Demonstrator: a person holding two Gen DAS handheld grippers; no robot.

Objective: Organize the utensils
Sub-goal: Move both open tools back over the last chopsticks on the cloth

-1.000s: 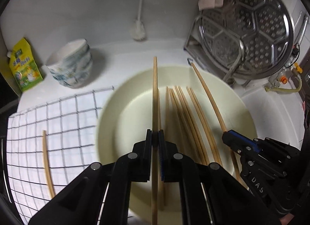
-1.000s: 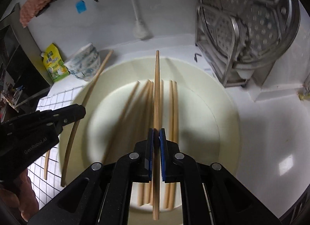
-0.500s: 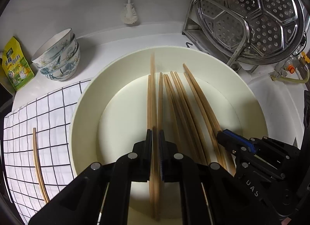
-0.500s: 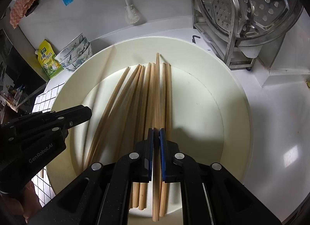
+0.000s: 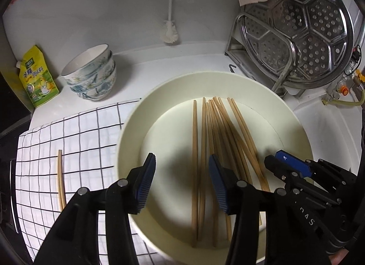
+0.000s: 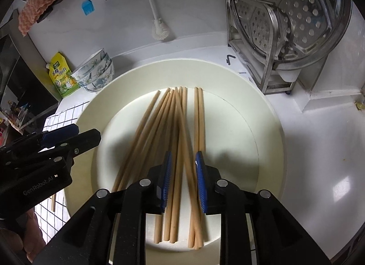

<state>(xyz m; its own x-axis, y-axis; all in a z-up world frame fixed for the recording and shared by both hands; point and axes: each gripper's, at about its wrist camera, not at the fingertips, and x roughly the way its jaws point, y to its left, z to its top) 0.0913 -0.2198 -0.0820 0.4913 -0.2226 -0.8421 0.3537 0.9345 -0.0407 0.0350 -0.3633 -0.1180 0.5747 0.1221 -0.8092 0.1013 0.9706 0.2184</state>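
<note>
Several wooden chopsticks [image 5: 203,132] lie side by side in a large cream plate [image 5: 130,132]. My left gripper [image 5: 182,162] hovers over the plate's near left part. Its jaws are opening and stand wide, with nothing pressed between them. One more chopstick [image 5: 59,173] lies alone on the checked cloth [image 5: 79,141] to the left. In the right wrist view, my right gripper [image 6: 183,155] hangs over the same chopsticks [image 6: 175,116] in the plate [image 6: 269,132]. Its jaws are opening, a narrow gap apart, and the sticks lie loose below them.
Stacked patterned bowls [image 5: 91,75] and a yellow pouch [image 5: 36,80] stand at the back left. A steel steamer tray on a rack [image 5: 296,25] fills the back right. A white brush [image 5: 170,34] leans on the wall. The two grippers hang close together over the plate.
Both grippers held a chopstick above the plate, brought it down among the others, then opened. Both sticks now lie in the plate.
</note>
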